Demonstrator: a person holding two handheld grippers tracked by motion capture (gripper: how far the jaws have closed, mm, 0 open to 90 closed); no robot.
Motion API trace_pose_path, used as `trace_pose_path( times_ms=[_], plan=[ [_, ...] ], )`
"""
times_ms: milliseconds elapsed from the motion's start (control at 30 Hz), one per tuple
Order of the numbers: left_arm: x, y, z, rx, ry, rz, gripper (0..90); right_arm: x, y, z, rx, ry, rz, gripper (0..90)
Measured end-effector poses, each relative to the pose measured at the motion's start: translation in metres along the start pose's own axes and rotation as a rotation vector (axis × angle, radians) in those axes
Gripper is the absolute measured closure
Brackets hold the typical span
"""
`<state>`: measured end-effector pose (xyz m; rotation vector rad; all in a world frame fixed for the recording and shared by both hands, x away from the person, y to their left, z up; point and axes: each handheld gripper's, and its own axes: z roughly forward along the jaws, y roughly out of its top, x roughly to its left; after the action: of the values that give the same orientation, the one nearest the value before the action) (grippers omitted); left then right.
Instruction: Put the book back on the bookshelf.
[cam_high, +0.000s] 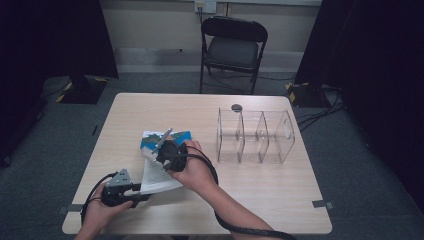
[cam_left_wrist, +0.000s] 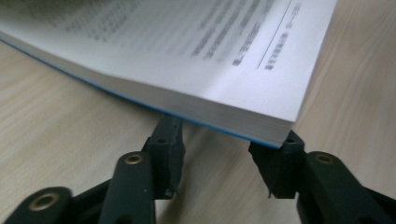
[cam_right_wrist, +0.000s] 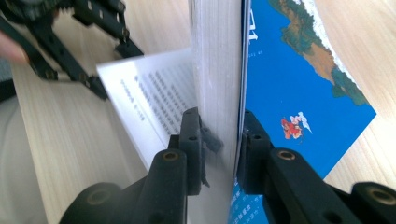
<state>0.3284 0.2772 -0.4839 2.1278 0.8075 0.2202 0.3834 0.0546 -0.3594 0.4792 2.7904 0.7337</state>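
Open book (cam_high: 159, 165) on table (cam_high: 280, 185), right gripper (cam_right_wrist: 219, 140) clamping a page block, left gripper (cam_left_wrist: 224, 154) jaws wide under book corner

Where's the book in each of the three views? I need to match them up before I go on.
High view: book lies open at the table's left-centre, between the two hands.
Left gripper view: its white page block spans the top, corner just above the open fingers.
Right gripper view: centre, a stack of pages and the blue cover standing between the fingers.
Shared landmark: the blue cover edge.
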Motion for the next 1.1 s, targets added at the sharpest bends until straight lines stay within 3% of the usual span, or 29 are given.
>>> trace_pose_path(
  times_ms=[33,200,333,400,567,767,867,1100],
  plan=[
    [0.001,0.001,-0.001,-0.003,-0.009,-0.003,54.9,0.002,-0.001,0.002,0.007,-0.005,-0.019,75.2],
    [0.003,0.001,-0.005,-0.012,0.005,-0.007,55.9,0.007,-0.003,0.006,0.000,0.002,-0.012,74.9],
    [0.004,0.003,-0.006,-0.039,-0.006,-0.003,61.7,0.011,-0.005,0.009,0.027,-0.006,-0.052,74.7],
    [0.005,0.004,-0.007,-0.020,-0.007,0.000,61.8,0.015,-0.008,0.013,0.025,-0.008,-0.064,74.6],
    [0.006,0.005,-0.006,-0.029,-0.010,-0.013,62.0,0.024,-0.015,0.023,0.038,-0.007,-0.082,73.9],
    [0.005,0.007,-0.006,-0.063,-0.019,-0.018,61.2,0.027,-0.022,0.031,0.026,0.010,-0.078,73.3],
    [0.003,0.008,-0.004,-0.051,-0.024,-0.008,60.8,0.031,-0.027,0.035,0.020,0.001,-0.078,73.0],
    [0.000,0.008,0.000,-0.022,-0.027,0.012,60.0,0.034,-0.042,0.047,0.006,0.032,-0.068,71.9]
  ],
)
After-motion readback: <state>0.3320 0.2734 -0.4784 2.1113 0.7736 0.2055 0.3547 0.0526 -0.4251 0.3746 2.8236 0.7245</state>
